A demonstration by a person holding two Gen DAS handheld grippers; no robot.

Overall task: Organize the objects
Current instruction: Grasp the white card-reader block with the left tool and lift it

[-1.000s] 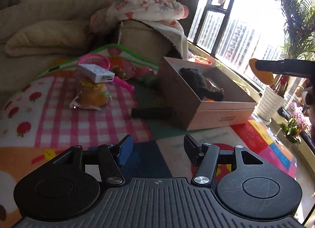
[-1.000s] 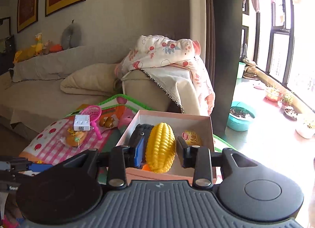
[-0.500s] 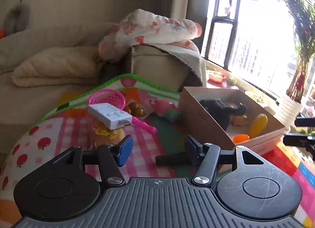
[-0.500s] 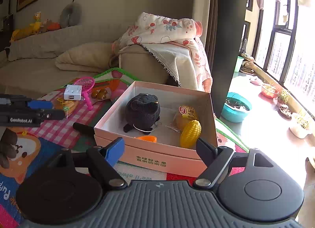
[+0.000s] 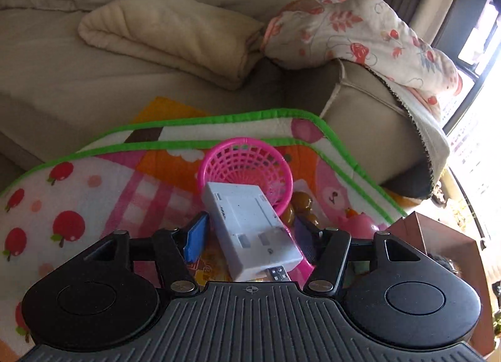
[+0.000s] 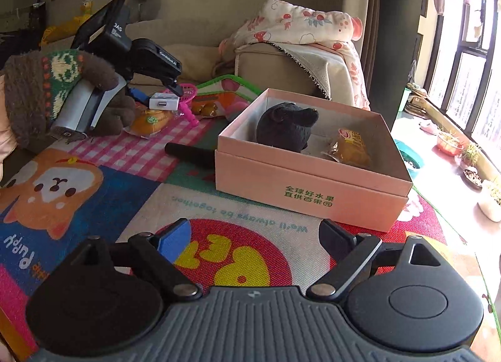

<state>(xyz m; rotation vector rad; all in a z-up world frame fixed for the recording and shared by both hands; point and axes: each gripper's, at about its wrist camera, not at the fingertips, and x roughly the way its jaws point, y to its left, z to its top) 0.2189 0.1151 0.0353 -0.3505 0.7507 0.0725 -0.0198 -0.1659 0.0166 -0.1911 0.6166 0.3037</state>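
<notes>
On the left, the left hand-held gripper [image 5: 249,233], held in a hand wearing a brown knitted glove [image 6: 62,93], hovers with its fingers spread on either side of a small white rectangular plastic USB adapter [image 5: 250,230]; whether the pads touch it cannot be told. The adapter lies on top of a clear-wrapped orange snack packet [image 6: 150,121], against a pink plastic toy net racket [image 5: 247,171], all on a colourful cartoon play mat [image 6: 78,180] in front of a beige sofa [image 5: 94,58]. Further right, a black cylindrical stick [image 6: 191,154] lies beside an open pink cardboard box [image 6: 310,190], which holds a black plush toy [image 6: 286,127] and a wrapped yellow snack [image 6: 352,146]. Nearest the viewer, the right hand-held gripper [image 6: 255,241] hangs over the mat with its fingers wide apart, holding nothing. A floral quilt [image 6: 300,27] drapes the sofa arm behind the box.
</notes>
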